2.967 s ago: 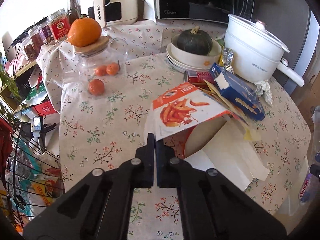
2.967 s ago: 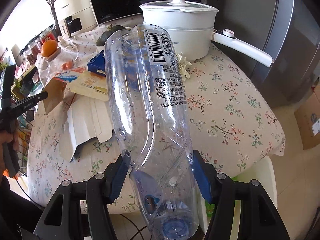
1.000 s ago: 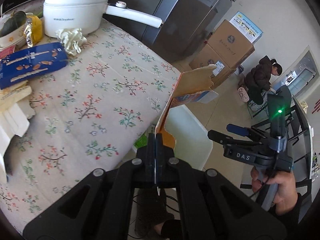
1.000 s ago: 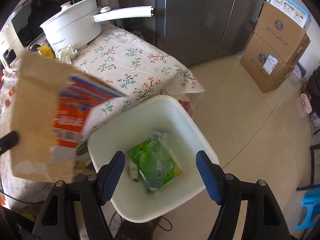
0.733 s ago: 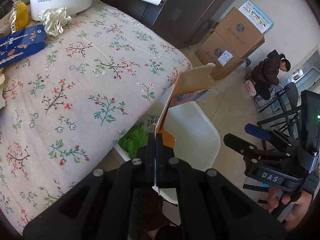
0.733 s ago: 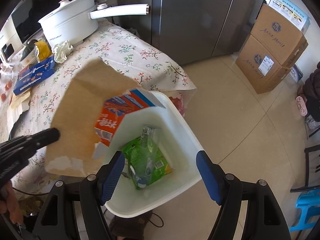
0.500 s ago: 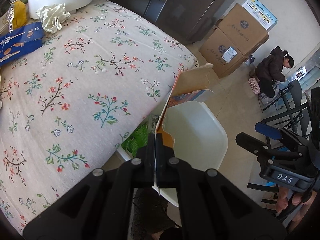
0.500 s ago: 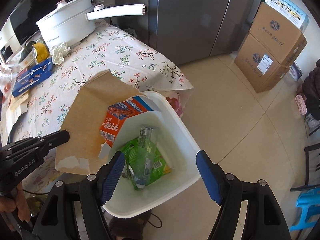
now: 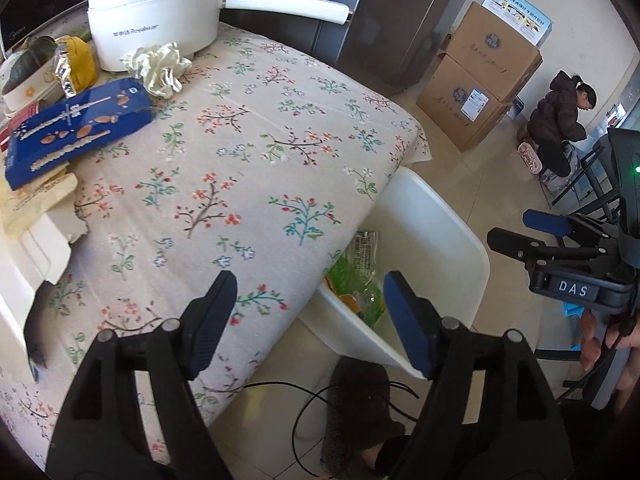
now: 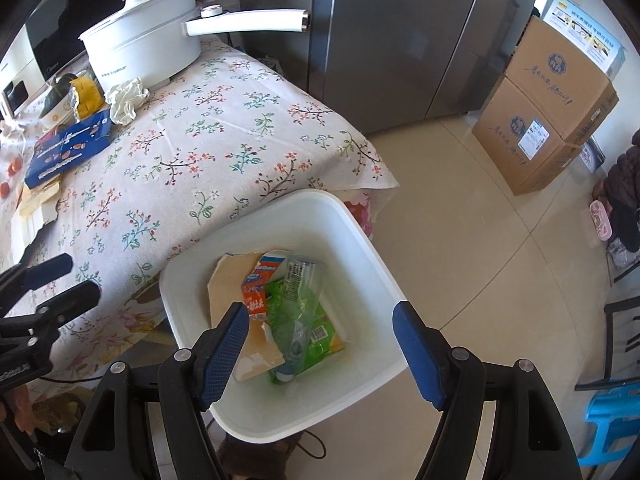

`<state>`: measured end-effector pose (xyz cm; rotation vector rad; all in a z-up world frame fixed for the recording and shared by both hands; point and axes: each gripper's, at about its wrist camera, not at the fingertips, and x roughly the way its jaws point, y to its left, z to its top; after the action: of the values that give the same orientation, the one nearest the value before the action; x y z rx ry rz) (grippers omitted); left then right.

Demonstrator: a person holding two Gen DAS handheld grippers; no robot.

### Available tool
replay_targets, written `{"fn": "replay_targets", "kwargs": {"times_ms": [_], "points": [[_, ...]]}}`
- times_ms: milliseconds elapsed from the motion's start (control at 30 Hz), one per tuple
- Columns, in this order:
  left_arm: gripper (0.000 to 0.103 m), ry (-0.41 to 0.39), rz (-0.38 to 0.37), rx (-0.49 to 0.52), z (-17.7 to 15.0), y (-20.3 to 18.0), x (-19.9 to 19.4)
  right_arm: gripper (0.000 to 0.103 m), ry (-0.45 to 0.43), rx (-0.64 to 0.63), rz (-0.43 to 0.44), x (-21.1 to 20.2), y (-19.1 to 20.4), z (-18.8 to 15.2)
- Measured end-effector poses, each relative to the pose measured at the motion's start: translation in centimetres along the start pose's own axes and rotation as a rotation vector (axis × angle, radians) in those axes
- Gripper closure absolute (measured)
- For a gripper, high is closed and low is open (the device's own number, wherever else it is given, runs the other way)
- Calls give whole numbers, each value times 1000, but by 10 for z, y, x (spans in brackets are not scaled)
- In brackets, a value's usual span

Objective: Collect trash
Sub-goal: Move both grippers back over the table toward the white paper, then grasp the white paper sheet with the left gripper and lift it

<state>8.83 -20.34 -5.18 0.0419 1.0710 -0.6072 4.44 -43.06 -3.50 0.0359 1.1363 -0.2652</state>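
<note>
Nearest, bottom centre of the left wrist view: left gripper [image 9: 308, 320], jaws opening, nothing between them; table edge and bin rim show through the gap. Bottom centre of the right wrist view: right gripper [image 10: 320, 344], fingers apart and empty, hanging over the bin.

Just beyond, lower middle of the right view: white bin [image 10: 360, 224] on the floor, tucked against the table corner. Inside lie the torn cardboard box [image 10: 248, 284], a clear plastic bottle [image 10: 298, 312] and a green wrapper [image 10: 324, 330]. The cardboard leans on the bin's left wall; judged risk: later pieces could catch on it and land on the floor.

Middle distance, left half of both views: tablecloth [image 9: 240, 168] overhangs the bin side. Judged risk: a low sweep back could snag the cloth edge and drag things along.

Farther, upper left of the left view: blue snack box [image 9: 76, 124], crumpled tissue [image 9: 158, 64] and pale paper [image 9: 36, 200] remain on the table. The tissue touches the white electric pot [image 9: 152, 12], whose long handle juts out; judged risk: a hasty reach could knock it.
</note>
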Motion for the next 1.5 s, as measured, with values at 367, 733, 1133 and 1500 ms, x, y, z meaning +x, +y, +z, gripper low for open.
{"fn": "replay_targets", "kwargs": {"times_ms": [367,733,1133,1500], "points": [[20,-12,190,7,-9,74,-39,25,-41,-85,25,-10,55,21],[20,25,351,6,-31,157,-52,24,-51,-126,52,-7,103,39],[20,23,448,27,-42,177,-22,23,-46,-139,76,-7,132,49],[38,-35,508,49,-40,177,-20,23,-40,-138,58,-3,135,49]]}}
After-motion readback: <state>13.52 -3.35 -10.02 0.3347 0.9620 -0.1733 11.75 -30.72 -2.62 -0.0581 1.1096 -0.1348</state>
